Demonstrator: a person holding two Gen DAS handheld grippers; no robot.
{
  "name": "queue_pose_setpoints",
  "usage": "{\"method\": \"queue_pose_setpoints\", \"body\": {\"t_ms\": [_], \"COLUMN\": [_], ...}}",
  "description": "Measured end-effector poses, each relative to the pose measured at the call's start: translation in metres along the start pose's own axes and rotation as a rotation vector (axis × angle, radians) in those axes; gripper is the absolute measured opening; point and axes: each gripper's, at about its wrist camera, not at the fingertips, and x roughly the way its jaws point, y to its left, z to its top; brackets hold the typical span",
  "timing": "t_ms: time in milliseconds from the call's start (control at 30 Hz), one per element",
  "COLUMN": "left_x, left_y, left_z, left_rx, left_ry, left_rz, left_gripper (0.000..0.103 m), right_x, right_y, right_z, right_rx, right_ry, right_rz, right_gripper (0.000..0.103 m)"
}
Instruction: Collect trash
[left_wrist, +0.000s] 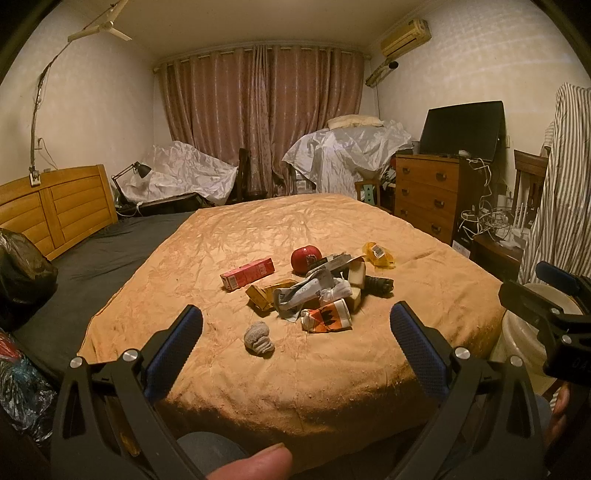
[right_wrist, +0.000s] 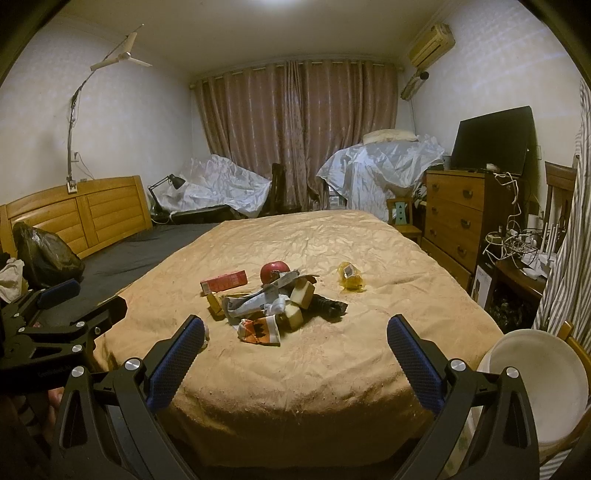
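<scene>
Orange bedspread carries the trash: one red can, one pink carton, one yellow wrapper, one grey wad, a wrapper heap; left tongs and right tongs both spread, holding nothing.

Both wrist views look forward along open fingers from the foot of the bed toward the curtain. Shared field – trash pile, dresser. The right view sits further right – each catches the other gripper at its edge.
</scene>
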Motion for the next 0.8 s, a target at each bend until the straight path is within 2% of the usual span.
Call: {"method": "queue_pose_setpoints", "body": {"t_ms": [533, 567, 800], "left_x": [0.001, 0.004, 0.006], "left_y": [0.0, -0.004, -0.005], "left_z": [0.0, -0.011, -0.017], "left_rx": [0.0, 0.0, 0.002], "left_ry": [0.004, 0.005, 0.008], "left_rz": [0.0, 0.0, 0.001], "left_gripper": [0.098, 0.098, 0.098], "right_x": [-0.001, -0.001, 0.004], "right_y": [-0.002, -0.002, 0.002], "right_z": [0.003, 0.004, -0.003], "right_rx": [0.0, 0.001, 0.0], "right_ry": [0.004, 0.004, 0.009], "right_rz": [0.002, 0.002, 0.002], "right_gripper": [0.099, 0.099, 0.099]}}
